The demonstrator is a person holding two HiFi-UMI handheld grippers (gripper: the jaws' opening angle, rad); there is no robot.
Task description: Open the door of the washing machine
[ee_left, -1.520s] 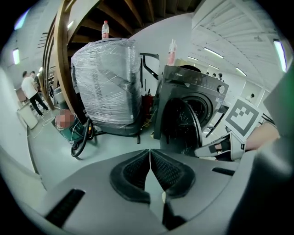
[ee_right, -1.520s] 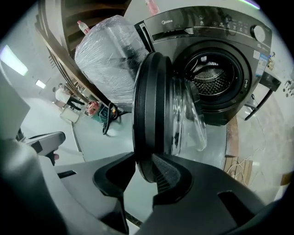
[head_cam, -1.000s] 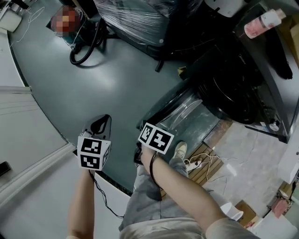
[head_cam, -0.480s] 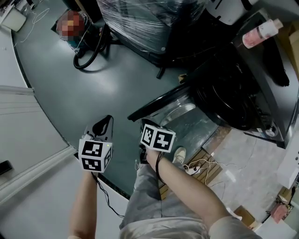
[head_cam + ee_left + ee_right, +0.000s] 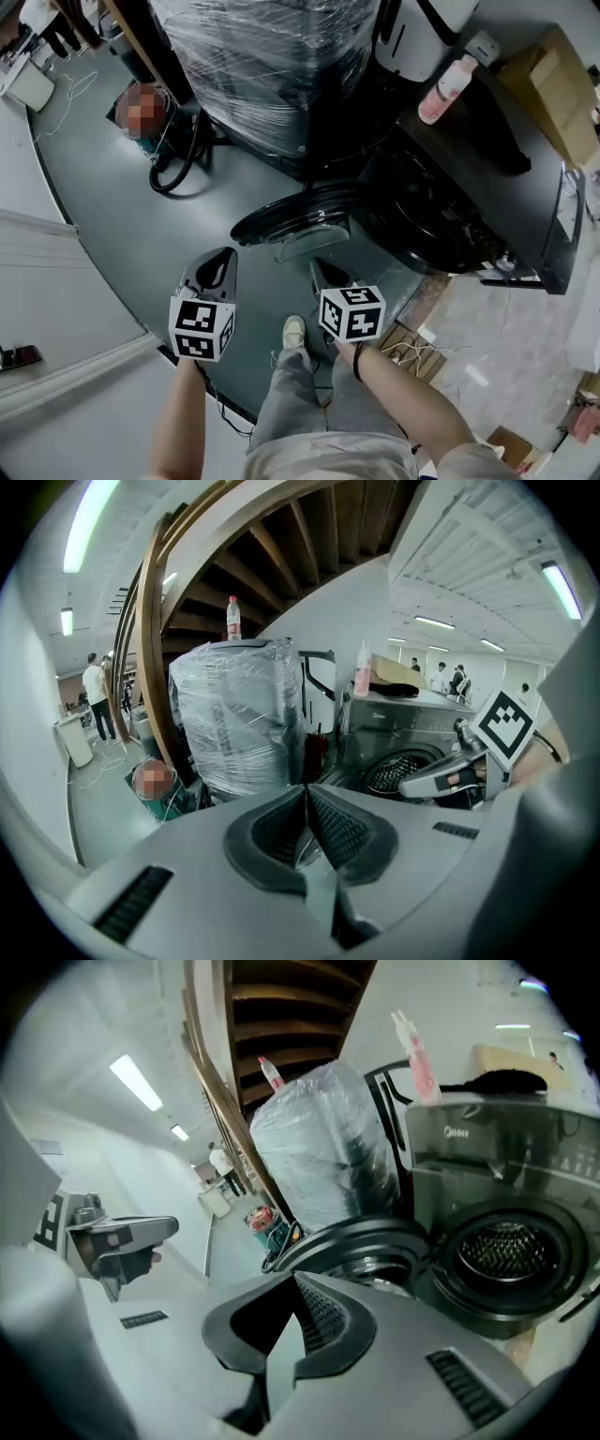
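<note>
Grey-green floor (image 5: pixel 122 234) lies open left of the washing machine (image 5: pixel 487 187). Its round door (image 5: pixel 291 214) stands swung wide, rim just ahead of both claws. The left claw (image 5: pixel 305 797) is pressed together, empty. The right claw (image 5: pixel 294 1283) has just been closing, with nothing between its jaws.

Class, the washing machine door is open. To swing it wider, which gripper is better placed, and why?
Probably the right gripper: in the head view it sits just below the door, nearer than the left gripper. Its jaws have just closed on nothing, so it can push.
</note>
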